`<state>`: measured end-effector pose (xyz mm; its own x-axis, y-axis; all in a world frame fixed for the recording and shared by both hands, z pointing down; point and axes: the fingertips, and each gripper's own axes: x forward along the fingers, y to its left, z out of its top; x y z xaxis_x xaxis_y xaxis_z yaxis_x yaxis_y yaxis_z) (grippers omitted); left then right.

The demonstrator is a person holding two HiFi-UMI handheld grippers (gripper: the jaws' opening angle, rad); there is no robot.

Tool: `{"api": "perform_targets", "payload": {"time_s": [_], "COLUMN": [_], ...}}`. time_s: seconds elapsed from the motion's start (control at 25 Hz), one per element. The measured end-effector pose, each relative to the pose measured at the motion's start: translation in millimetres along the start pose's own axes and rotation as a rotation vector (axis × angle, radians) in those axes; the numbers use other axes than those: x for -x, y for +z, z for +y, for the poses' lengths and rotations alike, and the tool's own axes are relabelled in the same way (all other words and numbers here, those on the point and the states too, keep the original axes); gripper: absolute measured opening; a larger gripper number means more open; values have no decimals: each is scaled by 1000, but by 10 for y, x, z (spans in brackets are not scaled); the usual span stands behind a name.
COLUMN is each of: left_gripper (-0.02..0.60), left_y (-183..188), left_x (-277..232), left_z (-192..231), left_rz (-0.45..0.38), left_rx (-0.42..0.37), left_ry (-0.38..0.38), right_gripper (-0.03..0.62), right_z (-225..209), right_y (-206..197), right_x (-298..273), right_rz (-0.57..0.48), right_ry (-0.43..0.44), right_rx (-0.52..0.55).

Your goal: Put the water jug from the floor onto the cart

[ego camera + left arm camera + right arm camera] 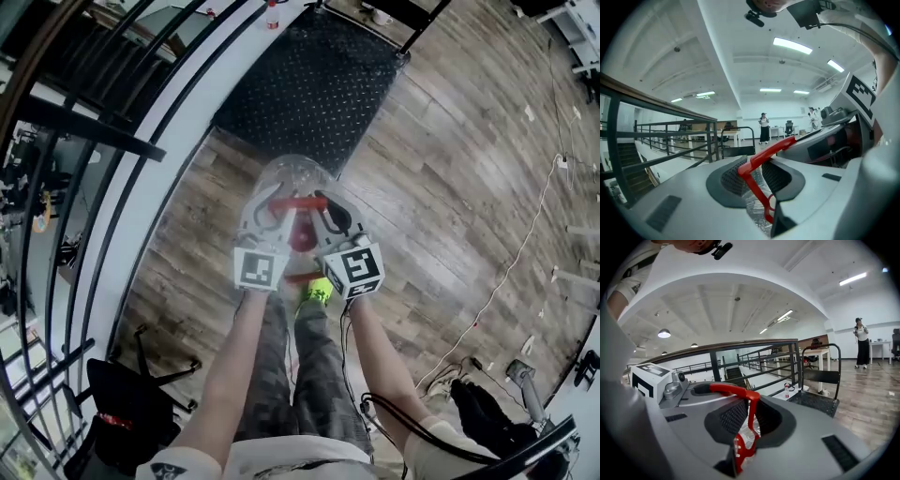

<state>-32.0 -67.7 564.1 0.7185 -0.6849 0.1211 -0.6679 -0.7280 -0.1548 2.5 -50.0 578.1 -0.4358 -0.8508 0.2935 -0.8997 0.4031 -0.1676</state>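
A clear water jug [292,178] with a red carry handle [298,202] hangs above the wood floor, in front of the person's legs. My left gripper [267,208] is shut on the left end of the handle and my right gripper [328,208] on its right end. In the left gripper view the red handle [761,161] runs between the pads of the left gripper [752,180]. In the right gripper view the handle [751,413] bends down between the pads of the right gripper [749,420]. The cart's black diamond-plate deck [319,84] lies just beyond the jug.
A black metal railing [84,131] and a white ledge run along the left. A small bottle [272,14] stands at the cart's far edge. A black stool [131,403] stands at lower left. A white cable [511,272] crosses the floor at right. A person [861,343] stands far off.
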Motion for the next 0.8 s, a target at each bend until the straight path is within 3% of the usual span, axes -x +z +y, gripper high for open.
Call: {"api": "perform_targets", "payload": {"time_s": [0.24,0.44,0.6,0.8], "left_gripper": [100,100,100,98], "left_y": [487,971,1155,1481], "left_x": [25,28,156,255], "left_z": [172,288,349,439], "left_rz": [0,-58,-48,-78], "left_rx": [43,67,111,104], "left_ry": [-26,-34,-43,-50], "right_gripper": [52,52,52,52], "right_z": [69,115,244,365], "right_y": [639,1064,1283,1559], "right_x": [77,172,234,296], "right_rz": [-28,-67,-85,-88], "right_ry": [-27,-67,-98,-107], "right_rx": [47,77,98,100]}}
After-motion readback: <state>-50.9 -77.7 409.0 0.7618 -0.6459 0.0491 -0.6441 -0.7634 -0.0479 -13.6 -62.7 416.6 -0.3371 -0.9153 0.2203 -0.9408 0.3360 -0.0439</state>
